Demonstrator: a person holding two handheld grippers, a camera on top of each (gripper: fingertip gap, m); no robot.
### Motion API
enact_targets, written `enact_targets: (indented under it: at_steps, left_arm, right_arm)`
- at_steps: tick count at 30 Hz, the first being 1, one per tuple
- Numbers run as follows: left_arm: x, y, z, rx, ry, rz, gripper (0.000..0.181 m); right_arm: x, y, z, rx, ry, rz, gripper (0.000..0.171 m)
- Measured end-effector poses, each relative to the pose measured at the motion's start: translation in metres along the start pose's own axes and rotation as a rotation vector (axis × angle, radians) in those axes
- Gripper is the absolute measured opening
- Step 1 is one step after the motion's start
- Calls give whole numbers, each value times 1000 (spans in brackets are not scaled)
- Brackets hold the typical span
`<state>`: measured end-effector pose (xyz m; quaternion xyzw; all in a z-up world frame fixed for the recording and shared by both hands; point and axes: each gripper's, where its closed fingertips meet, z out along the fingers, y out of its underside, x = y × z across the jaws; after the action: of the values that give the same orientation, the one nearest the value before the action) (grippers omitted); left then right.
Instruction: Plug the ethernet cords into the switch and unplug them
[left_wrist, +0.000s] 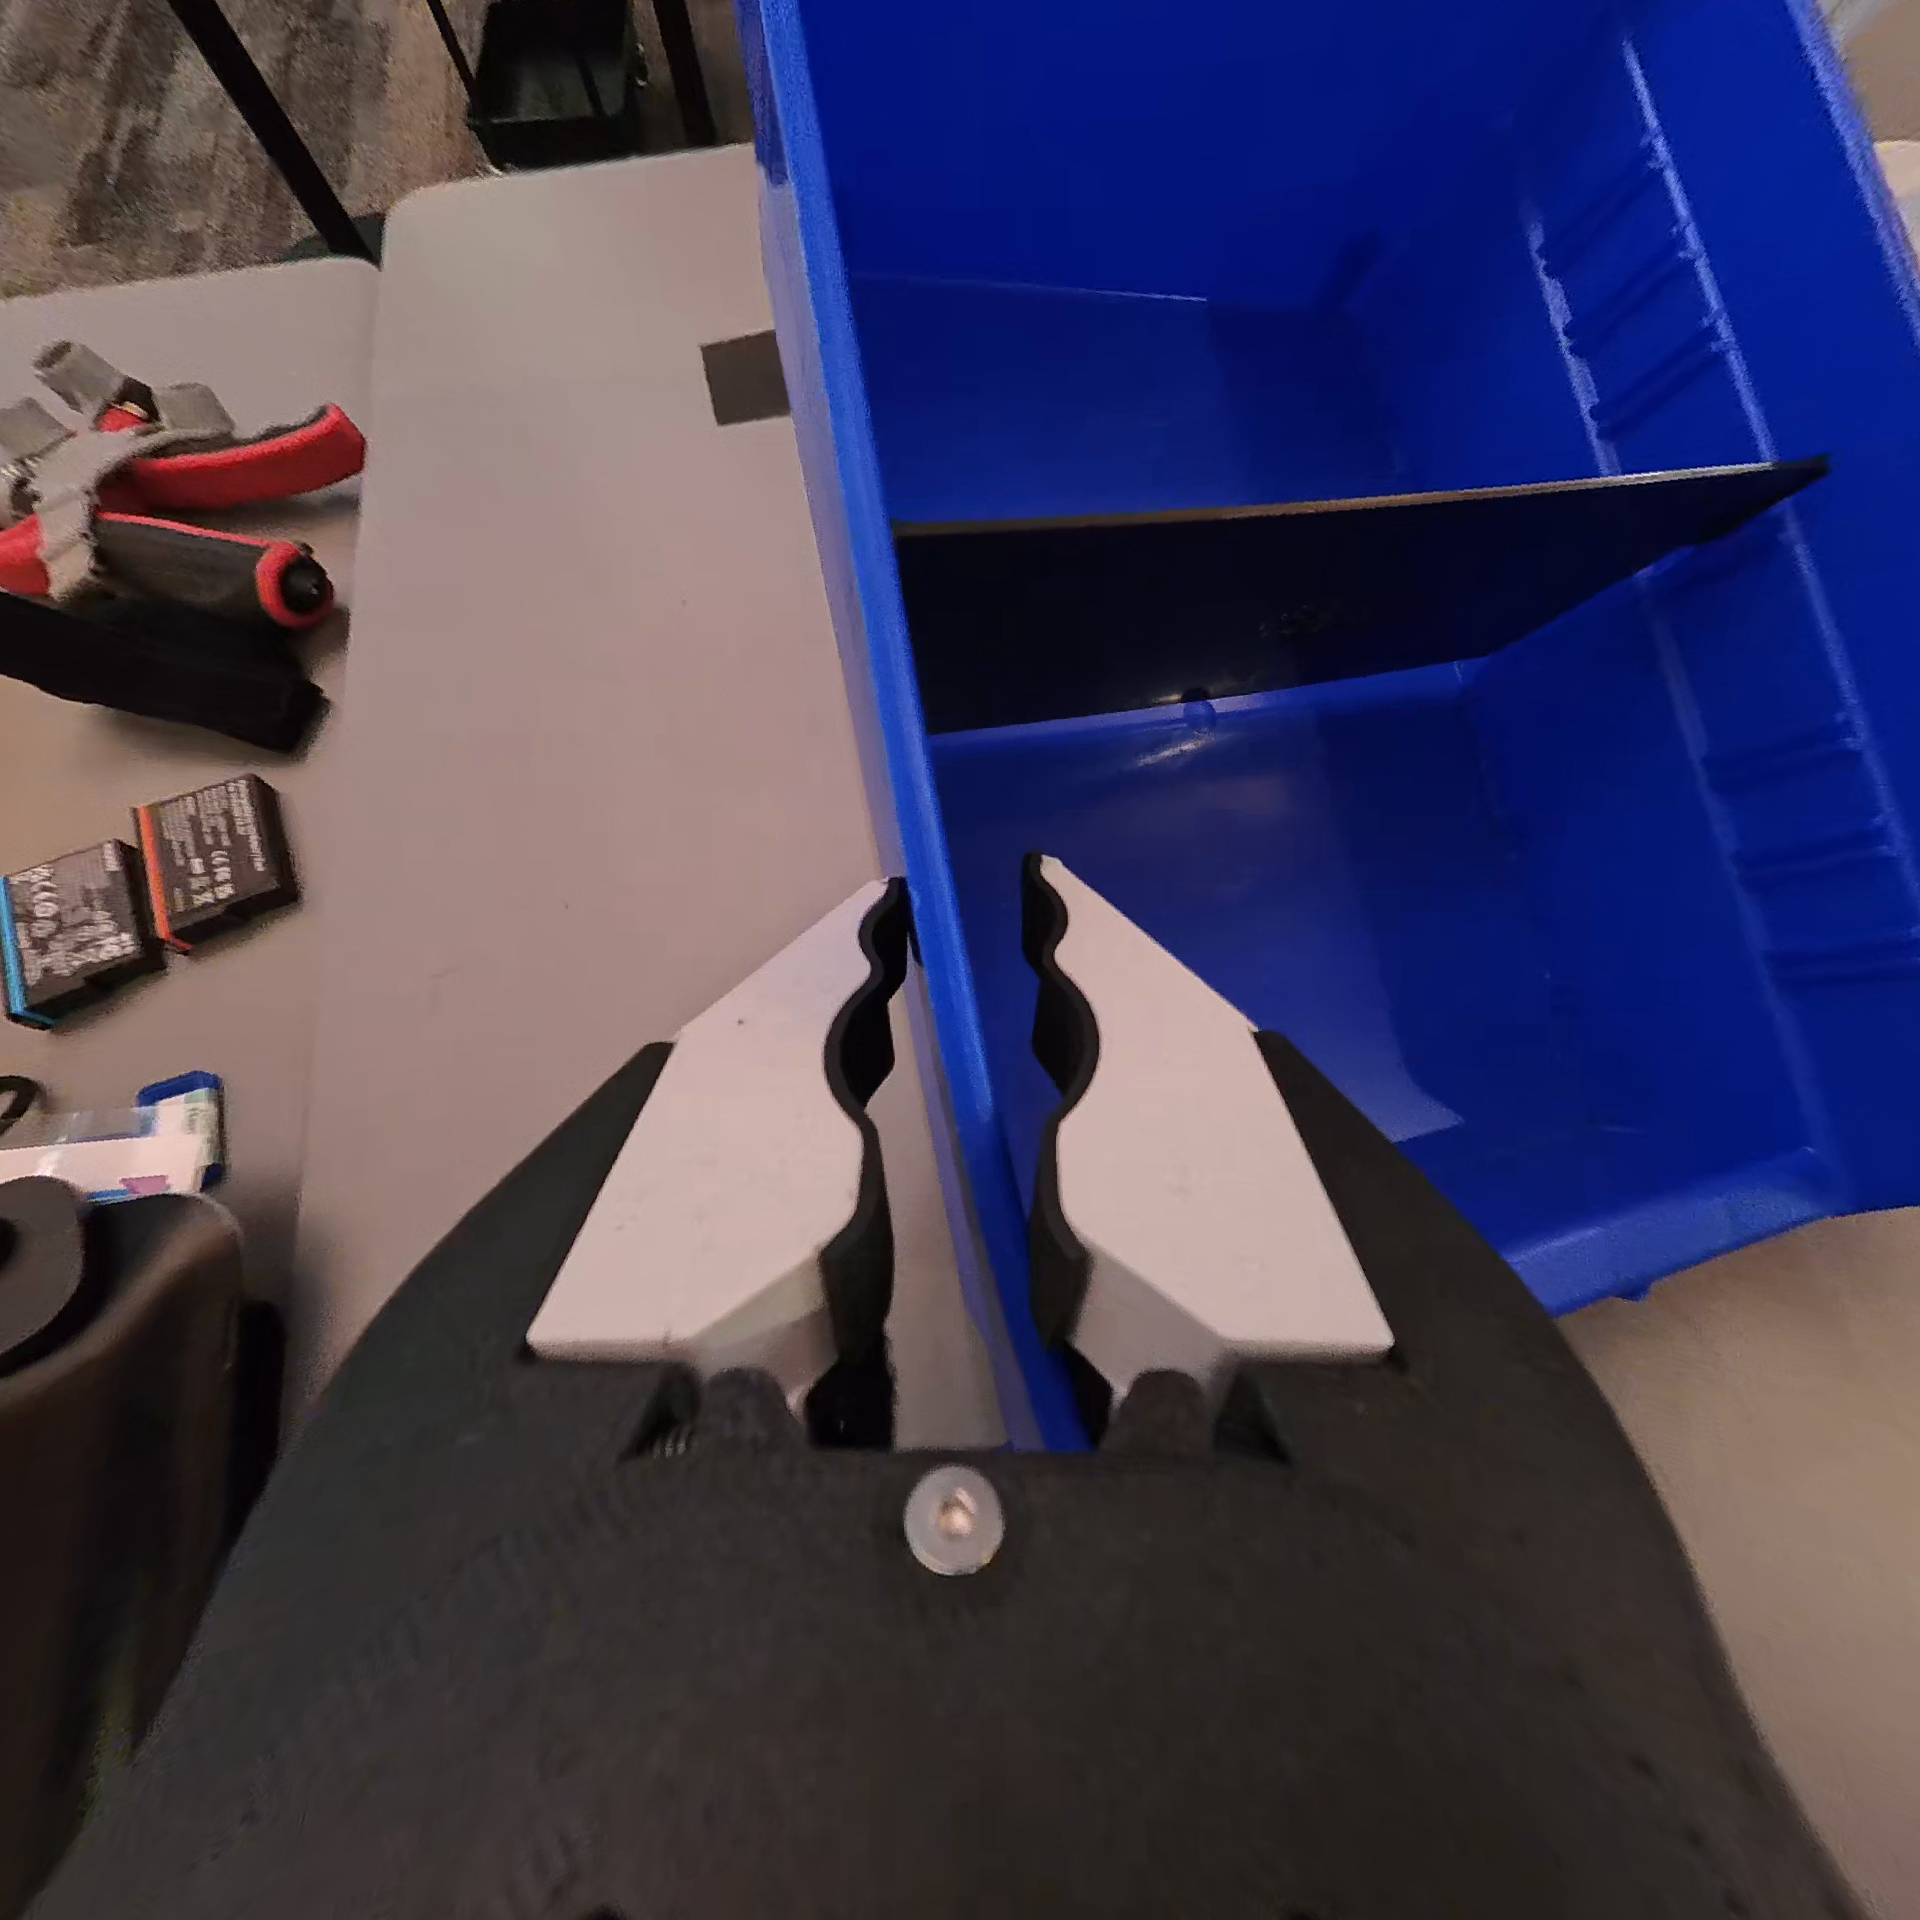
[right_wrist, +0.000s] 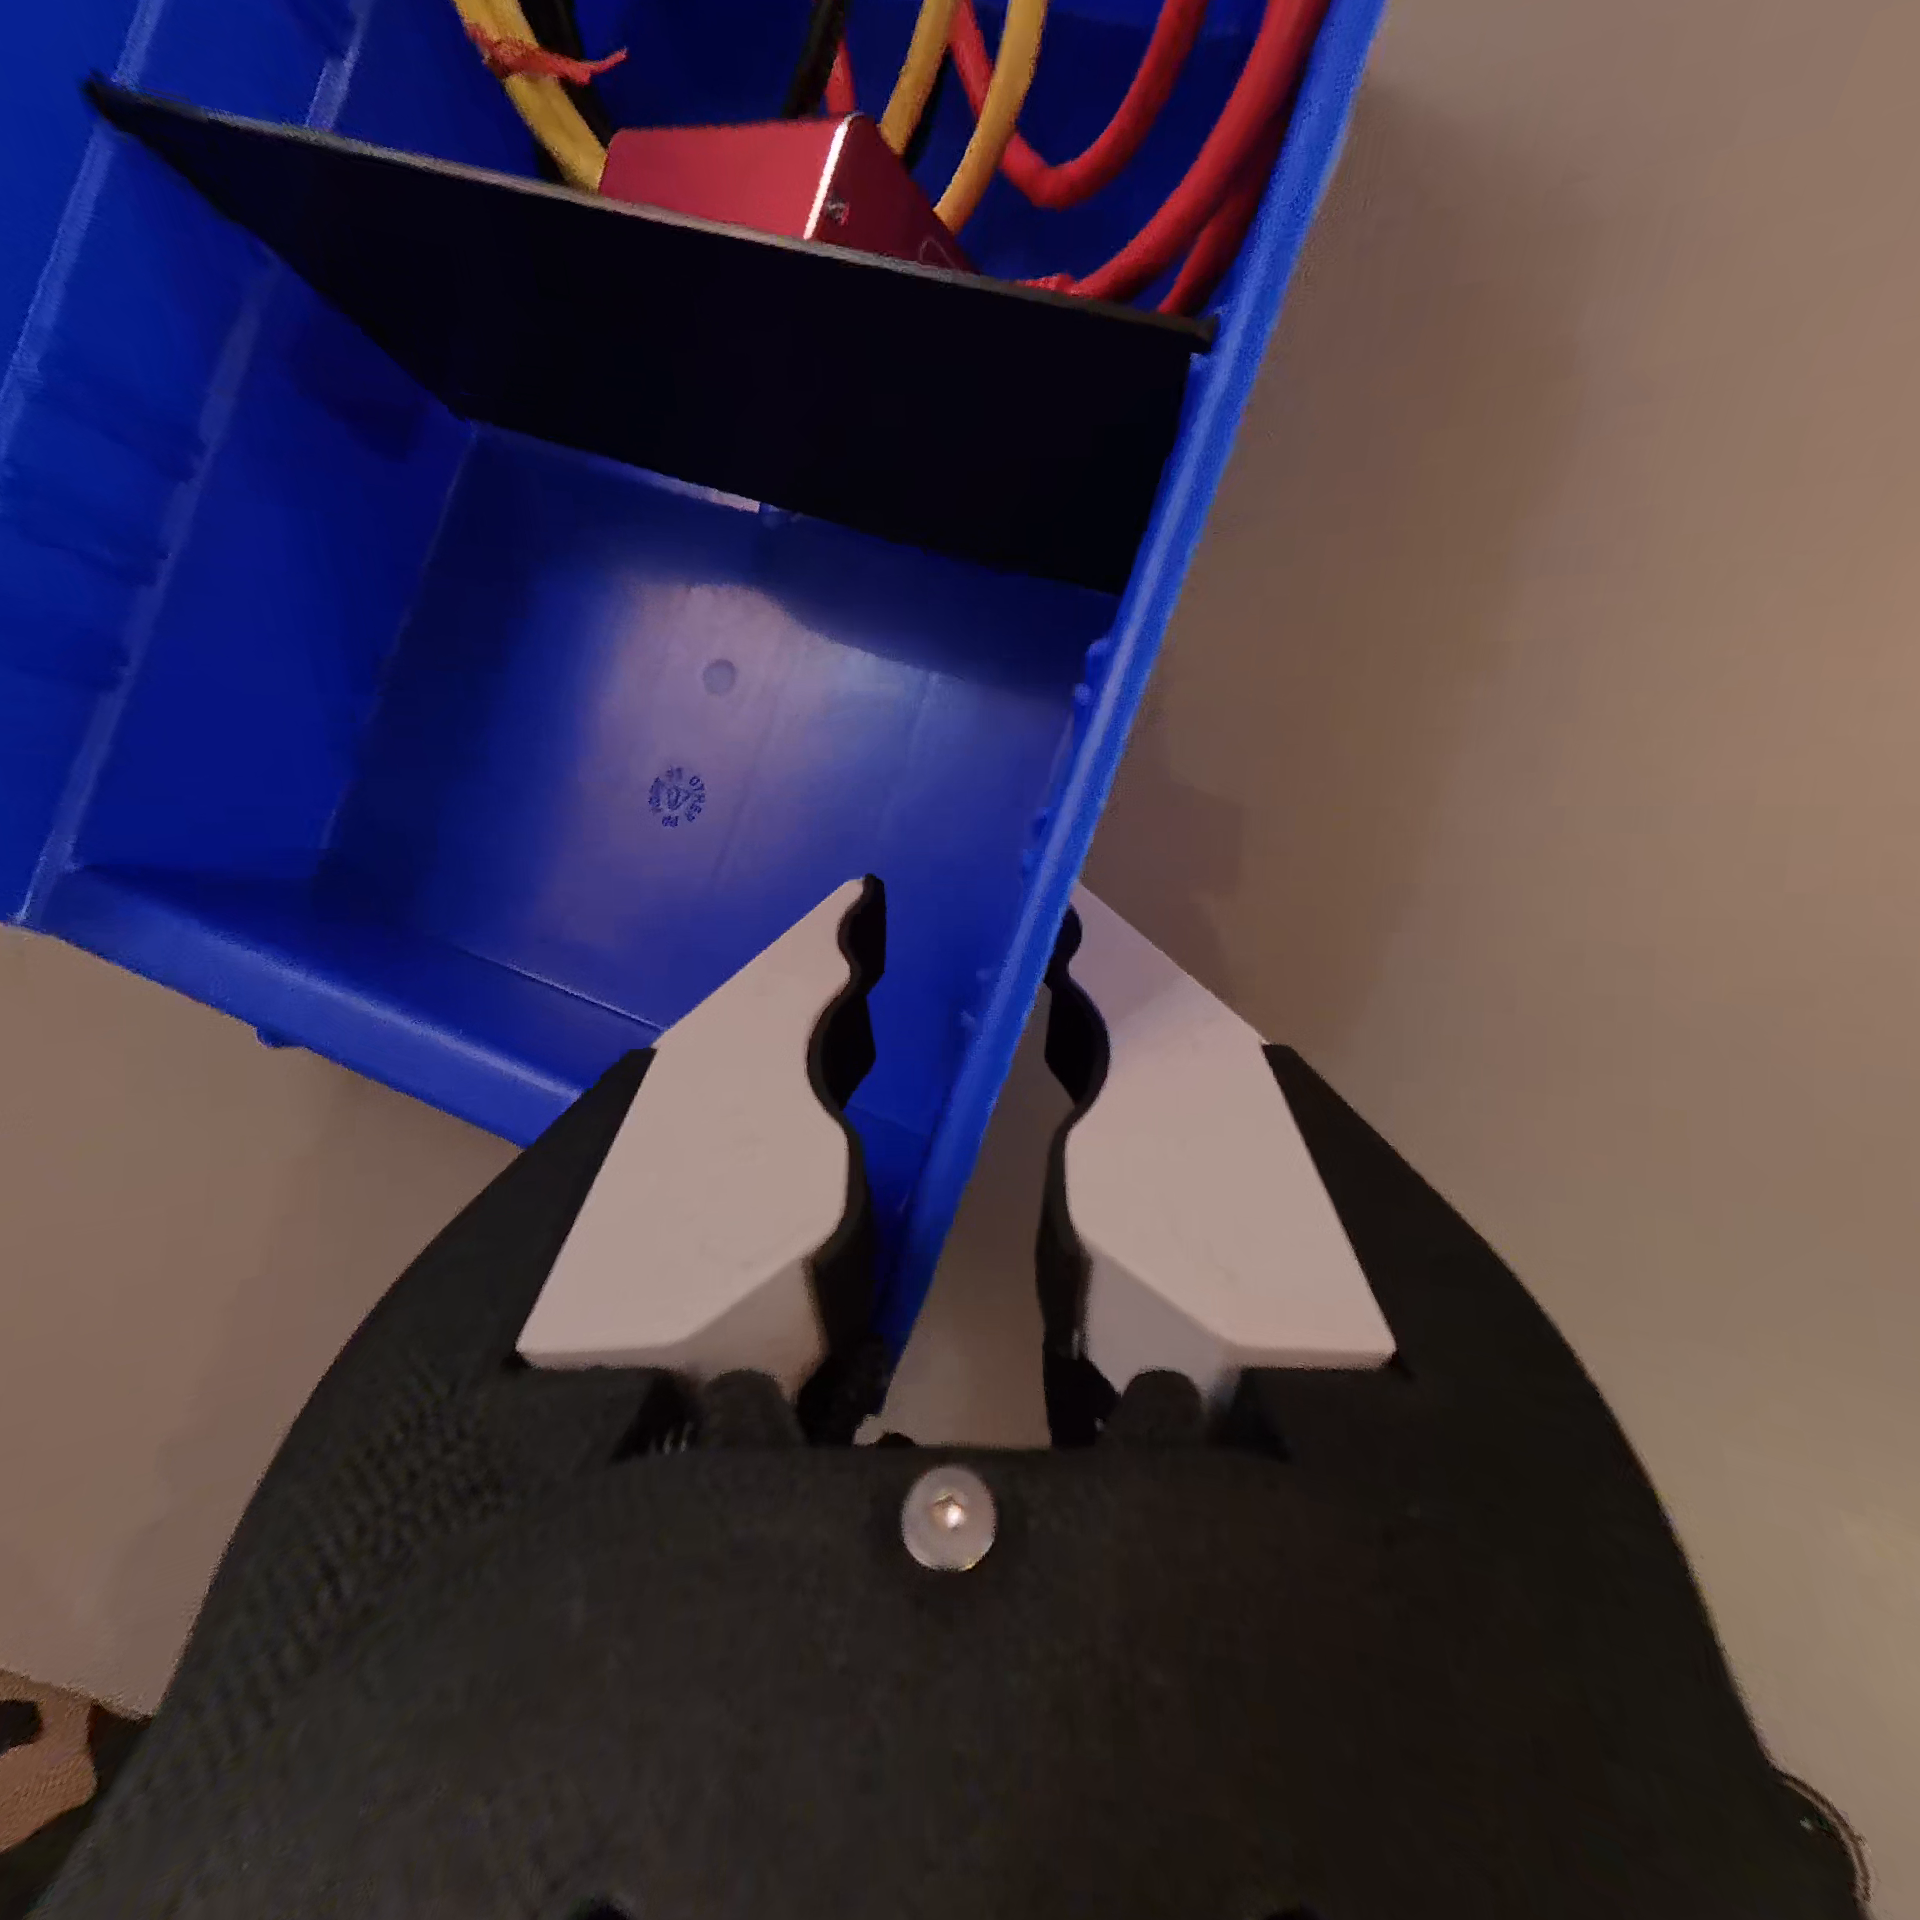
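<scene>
A blue bin (left_wrist: 1351, 935) with a black divider (left_wrist: 1299, 582) stands on the grey table (left_wrist: 571, 727). My left gripper (left_wrist: 964, 891) straddles the bin's left wall, narrowly closed on it, one finger inside and one outside. In the right wrist view the bin (right_wrist: 520, 727) holds a red metal switch (right_wrist: 769, 171) behind the divider (right_wrist: 727, 364), with yellow cords (right_wrist: 997, 135) and red cords (right_wrist: 1143, 135) around it. My right gripper (right_wrist: 971, 914) straddles the bin's right wall, closed on it. The near compartment is empty. Whether any cord is plugged in is hidden.
Left of the bin lie red-handled pliers (left_wrist: 208, 468), a black strap (left_wrist: 156, 665), two small batteries (left_wrist: 218, 852) and a black tape patch (left_wrist: 743, 379). A dark rounded object (left_wrist: 94, 1351) sits at the near left. My hands' fingertips stand some 80 cm from each other. About 25 cm separates my left fingertips from the dark rounded object (left_wrist: 94, 1351).
</scene>
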<state>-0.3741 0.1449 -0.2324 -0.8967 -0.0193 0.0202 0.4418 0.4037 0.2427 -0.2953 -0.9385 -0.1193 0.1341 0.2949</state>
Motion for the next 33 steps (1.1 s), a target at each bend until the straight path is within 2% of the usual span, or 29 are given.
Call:
enact_targets:
  at_steps: [6, 13, 21, 28, 33]
  left_arm:
    - [-3, -9, -15, 58, 25, -74, 19]
    - [-33, -22, -42, 152, 11, -155, 19]
    - [-76, -31, -80, 258, -9, -251, 19]
    - [-93, -41, -108, 322, -2, -288, 19]
    - [-96, -48, -123, 345, -5, -280, 19]
  right_arm:
    - [-26, 6, 1, 0, -26, 4, 20]
    - [-101, 19, 7, 25, -106, -13, 26]
    - [-203, 26, 25, 33, -187, -74, 36]
    - [-302, 24, 47, 56, -272, -134, 45]
    - [-385, 26, 67, 68, -364, -192, 63]
